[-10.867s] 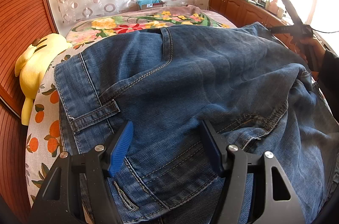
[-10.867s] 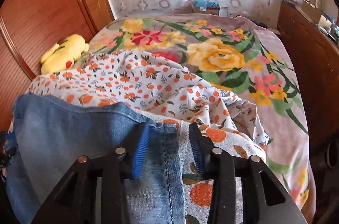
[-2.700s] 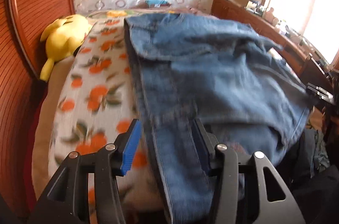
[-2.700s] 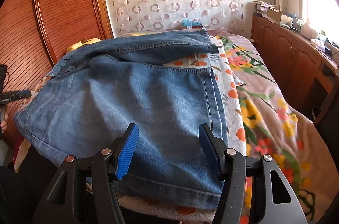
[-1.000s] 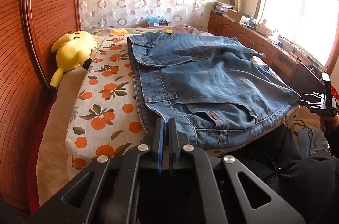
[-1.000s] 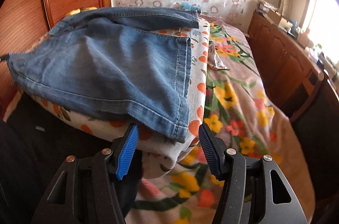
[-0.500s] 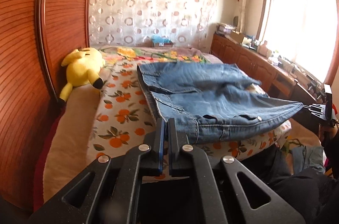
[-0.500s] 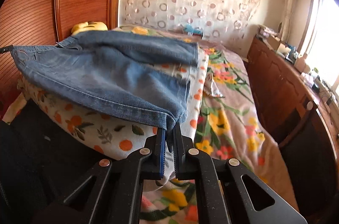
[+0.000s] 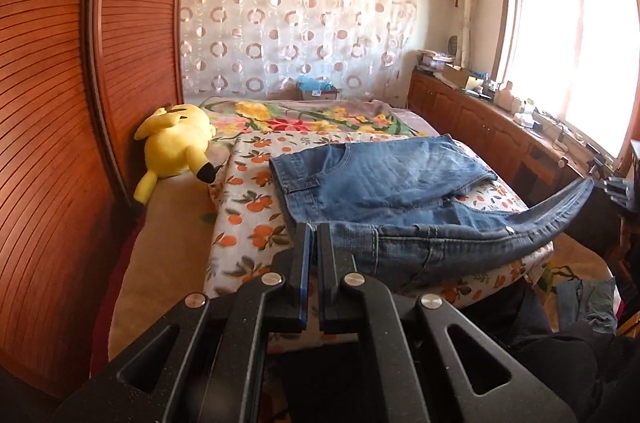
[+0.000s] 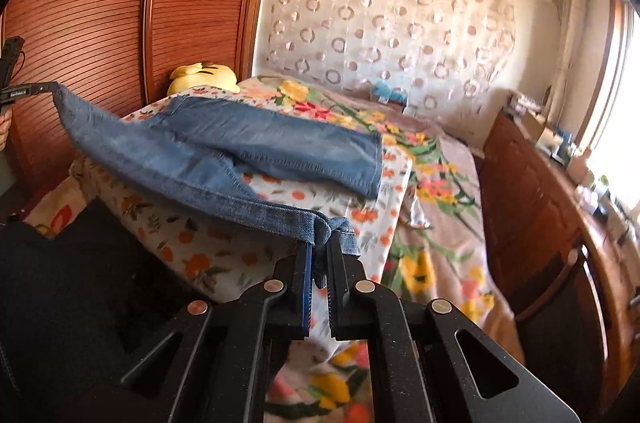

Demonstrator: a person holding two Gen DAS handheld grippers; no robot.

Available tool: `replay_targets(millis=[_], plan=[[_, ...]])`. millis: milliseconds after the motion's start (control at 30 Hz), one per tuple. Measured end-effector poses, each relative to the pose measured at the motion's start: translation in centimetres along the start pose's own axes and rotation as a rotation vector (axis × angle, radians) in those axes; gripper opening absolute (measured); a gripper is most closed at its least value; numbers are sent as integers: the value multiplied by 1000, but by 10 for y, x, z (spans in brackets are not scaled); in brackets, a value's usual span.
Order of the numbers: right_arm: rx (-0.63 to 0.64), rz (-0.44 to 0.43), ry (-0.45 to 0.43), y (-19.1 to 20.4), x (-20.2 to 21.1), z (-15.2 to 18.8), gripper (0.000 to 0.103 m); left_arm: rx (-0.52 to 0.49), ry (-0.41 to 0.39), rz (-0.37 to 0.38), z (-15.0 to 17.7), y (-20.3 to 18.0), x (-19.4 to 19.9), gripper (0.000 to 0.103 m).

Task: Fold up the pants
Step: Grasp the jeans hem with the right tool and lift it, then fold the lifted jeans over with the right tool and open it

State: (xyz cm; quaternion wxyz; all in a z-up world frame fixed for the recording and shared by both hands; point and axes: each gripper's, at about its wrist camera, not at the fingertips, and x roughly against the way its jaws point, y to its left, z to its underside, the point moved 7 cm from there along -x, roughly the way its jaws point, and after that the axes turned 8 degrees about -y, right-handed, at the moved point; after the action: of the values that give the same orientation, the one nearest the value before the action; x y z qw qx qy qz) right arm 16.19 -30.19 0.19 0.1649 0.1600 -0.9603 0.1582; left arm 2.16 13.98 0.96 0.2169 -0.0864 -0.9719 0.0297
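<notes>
left gripper [image 9: 313,233] and right gripper [image 10: 318,251] pinching near edge of jeans [image 9: 384,179], lifted off orange-print sheet [image 9: 248,199]; yellow plush [image 9: 176,143] at ten o'clock.

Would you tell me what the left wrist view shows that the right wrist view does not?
Only the left wrist view shows the whole yellow plush toy, the bright window and the jeans' waistband end clamped in the left gripper. Only the right shows the hem bunched in the right gripper. Both share the jeans stretched above the orange-print sheet.
</notes>
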Motion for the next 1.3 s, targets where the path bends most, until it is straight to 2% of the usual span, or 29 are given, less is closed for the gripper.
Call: replay_targets(millis=[67,333,467,600,667,833,967,1100,1167,1300], plan=[[22,20,-16,-9,-14,-11,6,-4,-13,2,-9,-2,-11,3],[51,109,-87,-45,-79,-61,6,-26,-93,-1,-85,6,-86,3],[74,131,-75,-55,-122,-74,6,-47,-77,-19,-106,11,-134,3],[72,136,-13,-56,-175,-77,5,-23,-21,-23,-108,25,-188,3],[52,129,6,-58,-191,-81,6,-15,-19,-23,-113,28,-200,3],[51,122,10,-58,-191,-96,6,-7,-50,4,-129,32,-198,3],[42,112,19,-81,-209,-121,6,13,-16,7,-135,44,-235,3],[39,101,114,-99,-272,-123,6,15,68,-23,-121,59,-290,3],[35,101,178,-101,-310,-111,6,5,128,-29,-104,63,-316,3],[11,85,270,-102,-375,-83,6,9,191,-37,-79,68,-346,3]])
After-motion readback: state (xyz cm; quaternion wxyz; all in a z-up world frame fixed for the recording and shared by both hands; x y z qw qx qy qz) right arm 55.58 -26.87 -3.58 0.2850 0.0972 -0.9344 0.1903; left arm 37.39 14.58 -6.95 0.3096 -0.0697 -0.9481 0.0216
